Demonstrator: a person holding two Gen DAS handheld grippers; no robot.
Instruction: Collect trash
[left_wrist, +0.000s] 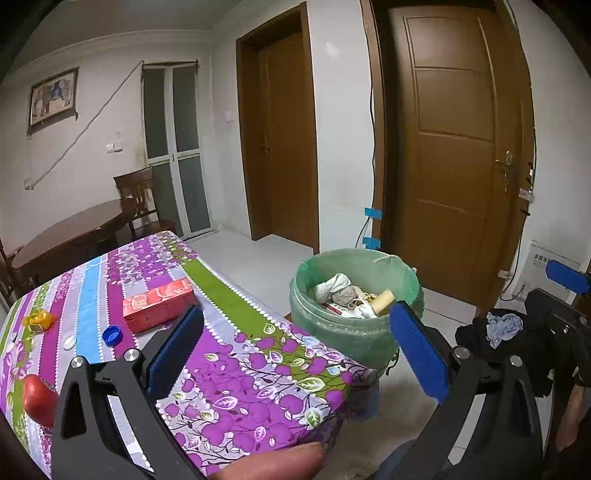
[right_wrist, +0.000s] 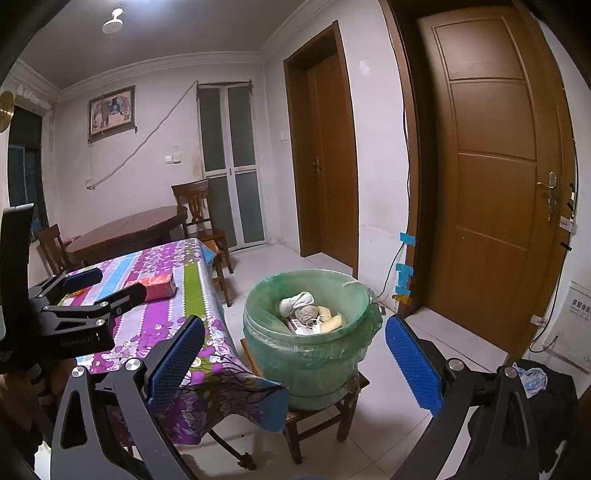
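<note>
A green-lined trash bin (left_wrist: 354, 325) (right_wrist: 306, 354) with several scraps inside stands on a small wooden stool (right_wrist: 317, 413) beside the table. On the purple floral tablecloth (left_wrist: 236, 373) lie a red box (left_wrist: 159, 304) (right_wrist: 157, 286), a blue bottle cap (left_wrist: 112, 335), a white cap (left_wrist: 69, 342), a yellow wrapper (left_wrist: 37, 319) and a red apple (left_wrist: 37, 398). My left gripper (left_wrist: 295, 350) is open and empty above the table's near corner; it also shows in the right wrist view (right_wrist: 101, 282). My right gripper (right_wrist: 295, 362) is open and empty, in front of the bin.
A dark round wooden table (right_wrist: 129, 230) with chairs (right_wrist: 199, 218) stands behind. Two brown doors (right_wrist: 491, 177) line the right wall. A black cloth heap (right_wrist: 546, 398) lies on the floor at right. White tiled floor (right_wrist: 406, 387) surrounds the stool.
</note>
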